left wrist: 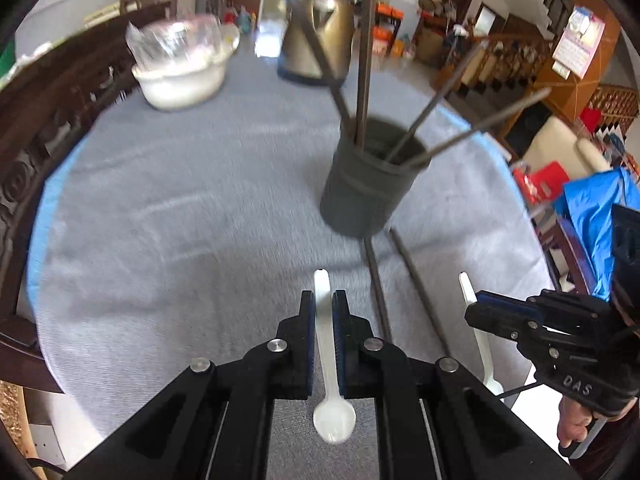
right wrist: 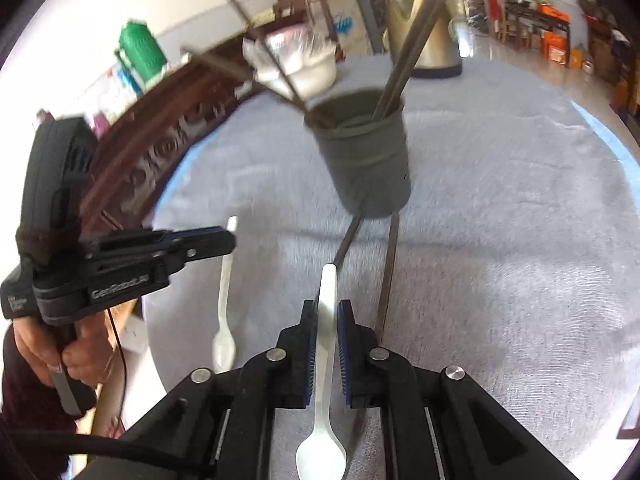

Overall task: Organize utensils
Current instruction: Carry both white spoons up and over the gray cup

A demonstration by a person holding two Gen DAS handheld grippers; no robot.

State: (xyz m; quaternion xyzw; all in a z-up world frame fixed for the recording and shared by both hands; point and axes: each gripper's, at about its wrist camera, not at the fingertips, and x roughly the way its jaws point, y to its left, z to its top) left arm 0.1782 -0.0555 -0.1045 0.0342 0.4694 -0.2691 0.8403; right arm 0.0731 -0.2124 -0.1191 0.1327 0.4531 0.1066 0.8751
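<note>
My left gripper (left wrist: 323, 300) is shut on a white plastic spoon (left wrist: 329, 408), handle pointing forward, bowl toward the camera. My right gripper (right wrist: 328, 308) is shut on a second white plastic spoon (right wrist: 324, 432) the same way. Both are held above the grey tablecloth, short of the dark grey utensil cup (left wrist: 370, 184), which also shows in the right wrist view (right wrist: 366, 160) and holds several dark chopsticks. Two more chopsticks (left wrist: 416, 292) lie on the cloth in front of the cup, also seen in the right wrist view (right wrist: 387, 276). Each gripper shows in the other's view, the right one (left wrist: 476, 304) and the left one (right wrist: 230, 236).
A round table with a grey cloth (left wrist: 180, 220). A white bowl with clear plastic (left wrist: 180, 76) and a gold kettle (left wrist: 320, 36) stand at the far side. A carved dark wooden chair back (left wrist: 48, 112) borders the left edge. A blue bag (left wrist: 592, 216) sits at the right.
</note>
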